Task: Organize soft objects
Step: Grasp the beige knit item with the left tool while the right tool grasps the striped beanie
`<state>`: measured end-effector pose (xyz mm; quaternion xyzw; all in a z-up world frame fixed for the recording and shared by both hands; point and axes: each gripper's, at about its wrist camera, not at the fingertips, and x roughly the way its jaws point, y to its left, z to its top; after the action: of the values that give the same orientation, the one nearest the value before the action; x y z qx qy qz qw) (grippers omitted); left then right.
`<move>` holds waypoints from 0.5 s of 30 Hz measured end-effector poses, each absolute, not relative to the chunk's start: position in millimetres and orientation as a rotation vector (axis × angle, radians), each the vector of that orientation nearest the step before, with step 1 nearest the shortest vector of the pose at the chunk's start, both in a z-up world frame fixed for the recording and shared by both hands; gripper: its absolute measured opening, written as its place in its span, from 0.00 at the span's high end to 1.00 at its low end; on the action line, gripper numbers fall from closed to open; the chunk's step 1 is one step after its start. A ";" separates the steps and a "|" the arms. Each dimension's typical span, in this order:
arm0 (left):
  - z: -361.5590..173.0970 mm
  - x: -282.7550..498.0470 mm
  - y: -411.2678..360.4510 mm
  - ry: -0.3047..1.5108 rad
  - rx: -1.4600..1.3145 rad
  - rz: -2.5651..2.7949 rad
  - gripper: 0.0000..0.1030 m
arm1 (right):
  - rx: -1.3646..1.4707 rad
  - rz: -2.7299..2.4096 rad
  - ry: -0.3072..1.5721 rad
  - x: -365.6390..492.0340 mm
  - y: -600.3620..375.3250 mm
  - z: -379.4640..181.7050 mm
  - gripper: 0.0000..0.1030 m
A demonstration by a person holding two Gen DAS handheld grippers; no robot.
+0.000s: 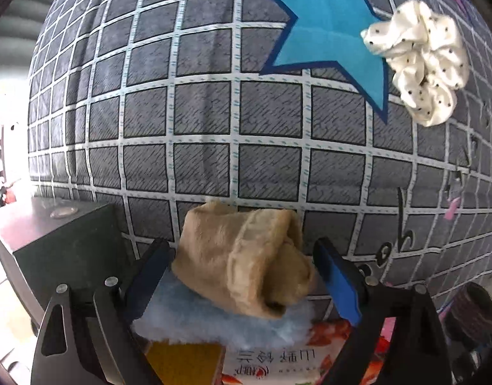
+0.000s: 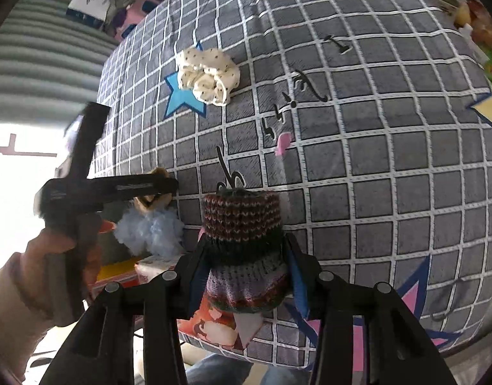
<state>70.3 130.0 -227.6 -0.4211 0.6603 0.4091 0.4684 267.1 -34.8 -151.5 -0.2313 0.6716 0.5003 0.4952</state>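
Observation:
My left gripper is open around a tan plush sock roll; the roll rests on a pale blue fluffy item at the bed's near edge, and I cannot tell whether the pads touch it. From the right wrist view the left gripper is seen side-on, over the blue fluff. My right gripper is shut on a rolled knitted striped sock, held above the bed edge. A cream dotted scrunchie lies on the grey checked bedspread beside a blue star print.
A dark box stands left of the left gripper. A printed snack packet and a yellow item lie under the blue fluff. Boxes and food items sit at the bed's far side.

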 end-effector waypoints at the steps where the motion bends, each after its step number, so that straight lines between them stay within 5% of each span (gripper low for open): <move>1: -230.1 71.5 129.4 1.631 -1.036 0.991 0.18 | -0.543 1.211 1.627 268.5 -36.8 -148.7 0.56; 4: -233.4 76.2 128.7 1.631 -1.059 0.964 0.50 | -0.513 1.210 1.625 270.2 -37.3 -142.8 0.56; 7: -221.5 84.0 128.7 1.577 -1.052 0.964 0.67 | -0.493 1.210 1.605 273.9 -36.9 -136.0 0.56; 15: -157.1 90.0 121.5 1.368 -0.951 0.996 0.68 | -0.448 1.204 1.565 276.6 -33.5 -119.4 0.56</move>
<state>90.0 121.5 -157.1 -0.4042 0.5815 0.4233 0.5651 276.6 -33.5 -119.4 -0.1878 0.6554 0.5045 0.5298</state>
